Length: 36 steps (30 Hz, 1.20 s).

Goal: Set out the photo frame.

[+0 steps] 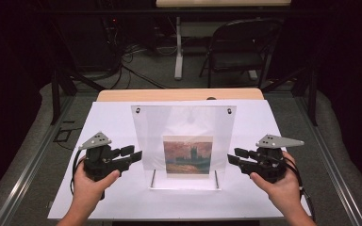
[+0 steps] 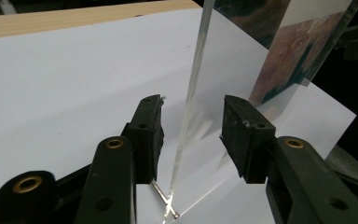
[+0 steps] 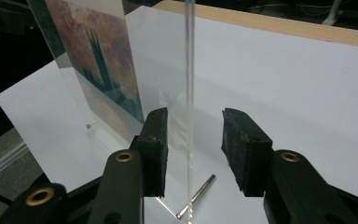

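A: Nearest in high view?
B: Two hands at bottom edge, each w/ a black gripper. Left gripper (image 1: 133,154) at left edge of clear acrylic frame (image 1: 184,123), right gripper (image 1: 235,156) at its right edge. Both pointing inward, level w/ the picture (image 1: 187,154) inside the pane

A: Clenched or released?
B: Both released. Left gripper view: jaws spread, pane edge (image 2: 193,84) standing upright in the gap, pads apart from it on both sides. Same in right gripper view: edge (image 3: 188,70) between spread jaws, no contact seen

A: Anything in gripper views missing from above?
B: Pane seen edge-on, very thin. Metal pin (image 2: 164,201) lying at base below left jaws; another pin (image 3: 196,196) flat on sheet by right jaws. From above, just two thin rods (image 1: 152,178) at frame foot. Also close look at print (image 3: 103,65): reddish sky, dark towers, teal strip low

A: And high view alone?
B: Whole layout. Frame upright mid white sheet (image 1: 118,197), two small screws at top corners, picture sitting low centre. Grey three-cornered plates on top of both grippers

A: Farther back?
B: Wooden table edge (image 1: 179,94) behind sheet. Beyond, dark room, folding chair (image 1: 238,47), table leg, cables on floor
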Each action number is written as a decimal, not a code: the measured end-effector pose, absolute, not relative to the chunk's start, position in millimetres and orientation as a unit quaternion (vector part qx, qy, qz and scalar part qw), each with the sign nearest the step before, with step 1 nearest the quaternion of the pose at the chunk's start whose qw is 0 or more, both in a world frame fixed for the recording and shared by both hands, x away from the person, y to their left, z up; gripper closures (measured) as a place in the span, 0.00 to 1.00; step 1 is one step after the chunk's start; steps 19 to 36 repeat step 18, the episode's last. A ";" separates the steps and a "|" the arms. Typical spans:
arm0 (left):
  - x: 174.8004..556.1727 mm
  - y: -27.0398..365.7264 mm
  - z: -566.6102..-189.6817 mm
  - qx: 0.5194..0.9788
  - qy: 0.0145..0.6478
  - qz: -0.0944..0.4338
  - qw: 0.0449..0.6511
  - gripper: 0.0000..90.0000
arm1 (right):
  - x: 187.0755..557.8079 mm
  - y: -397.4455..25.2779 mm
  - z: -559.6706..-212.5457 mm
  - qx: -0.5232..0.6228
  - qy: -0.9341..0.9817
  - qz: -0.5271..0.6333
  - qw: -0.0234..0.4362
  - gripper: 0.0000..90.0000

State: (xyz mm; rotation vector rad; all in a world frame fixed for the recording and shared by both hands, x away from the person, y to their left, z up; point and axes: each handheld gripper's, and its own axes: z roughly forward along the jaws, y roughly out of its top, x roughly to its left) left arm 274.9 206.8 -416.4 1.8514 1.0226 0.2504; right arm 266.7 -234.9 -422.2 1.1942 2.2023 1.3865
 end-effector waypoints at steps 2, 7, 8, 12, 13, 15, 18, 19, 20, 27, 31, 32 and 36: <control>272.1 211.5 -419.5 0.755 0.425 0.113 0.486 0.62 | 263.0 -239.3 -426.1 0.419 0.758 0.481 0.141 0.66; 271.3 223.3 -439.5 0.752 0.445 0.147 0.464 0.58 | 261.2 -249.1 -441.1 0.435 0.750 0.476 0.148 0.64; 270.9 225.9 -446.0 0.750 0.449 0.160 0.457 0.57 | 262.2 -250.8 -445.4 0.438 0.749 0.474 0.149 0.63; 270.5 231.8 -467.3 0.745 0.458 0.164 0.457 0.52 | 264.9 -253.9 -465.7 0.445 0.748 0.463 0.170 0.59; 271.0 233.3 -475.1 0.742 0.462 0.162 0.458 0.51 | 265.4 -254.4 -469.9 0.448 0.747 0.462 0.168 0.58; 272.0 235.3 -487.9 0.740 0.466 0.167 0.455 0.48 | 268.1 -255.2 -483.3 0.454 0.747 0.454 0.171 0.54; 273.8 237.0 -499.1 0.739 0.472 0.175 0.447 0.45 | 270.2 -255.3 -495.3 0.459 0.747 0.444 0.185 0.54; 273.8 237.0 -499.1 0.739 0.472 0.175 0.447 0.45 | 270.2 -255.3 -495.3 0.459 0.747 0.444 0.185 0.54; 273.8 237.0 -499.1 0.739 0.472 0.175 0.447 0.45 | 270.2 -255.3 -495.3 0.459 0.747 0.444 0.185 0.54; 273.8 237.0 -499.1 0.739 0.472 0.175 0.447 0.45 | 270.2 -255.3 -495.3 0.459 0.747 0.444 0.185 0.54; 273.8 237.0 -499.1 0.739 0.472 0.175 0.447 0.45 | 270.2 -255.3 -495.3 0.459 0.747 0.444 0.185 0.54; 273.8 237.0 -499.1 0.739 0.472 0.175 0.447 0.45 | 270.2 -255.3 -495.3 0.459 0.747 0.444 0.185 0.54; 273.8 237.0 -499.1 0.739 0.472 0.175 0.447 0.45 | 270.2 -255.3 -495.3 0.459 0.747 0.444 0.185 0.54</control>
